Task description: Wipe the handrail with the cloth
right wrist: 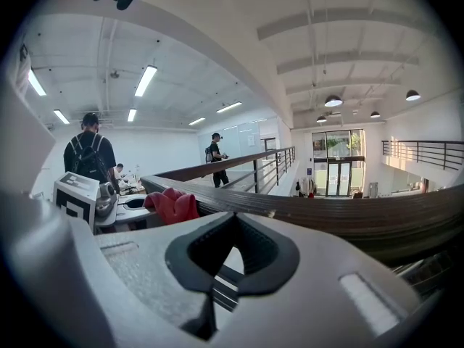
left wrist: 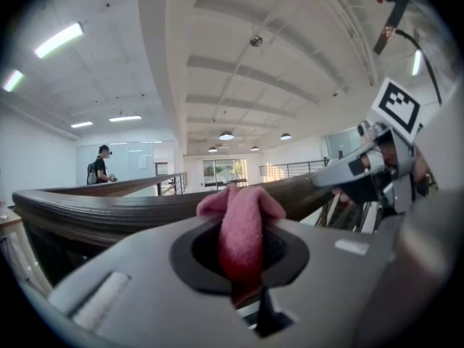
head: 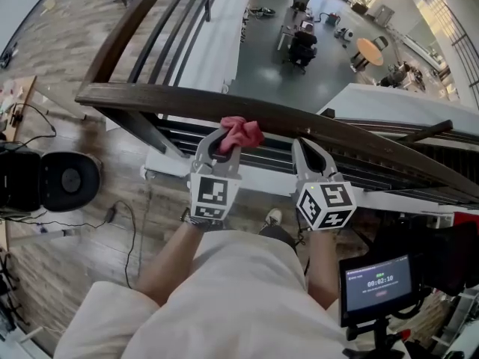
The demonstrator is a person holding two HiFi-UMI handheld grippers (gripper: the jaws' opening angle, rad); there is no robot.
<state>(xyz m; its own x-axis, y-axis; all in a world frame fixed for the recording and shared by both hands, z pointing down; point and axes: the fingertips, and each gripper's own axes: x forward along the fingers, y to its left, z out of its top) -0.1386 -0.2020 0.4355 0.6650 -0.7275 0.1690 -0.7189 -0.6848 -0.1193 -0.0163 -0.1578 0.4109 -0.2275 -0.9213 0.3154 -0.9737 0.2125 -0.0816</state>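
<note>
In the head view, we had the left gripper (head: 228, 139) clamped on the pink cloth (head: 241, 132). The cloth's bunched end sat against the near edge of the dark wooden handrail (head: 352, 137). The right gripper (head: 309, 149) stood just beside it, below the rail. Past the rail the building dropped open to a lower floor. We judged that a cloth pulled loose there could go over the edge and out of reach.

In the left gripper view, the cloth ran as a narrow fold between the closed jaws, with only a small tuft rising above the tips. With so little held, we thought the drag of the wood might tug it free. With so small a tuft, the hard jaw tips might rub the rail instead of the fabric.

In the right gripper view, its jaws were together with nothing between them, and the rail ran across just beyond. The cloth showed near on the left. We judged that a stroke toward that side could knock the two grippers together.
</note>
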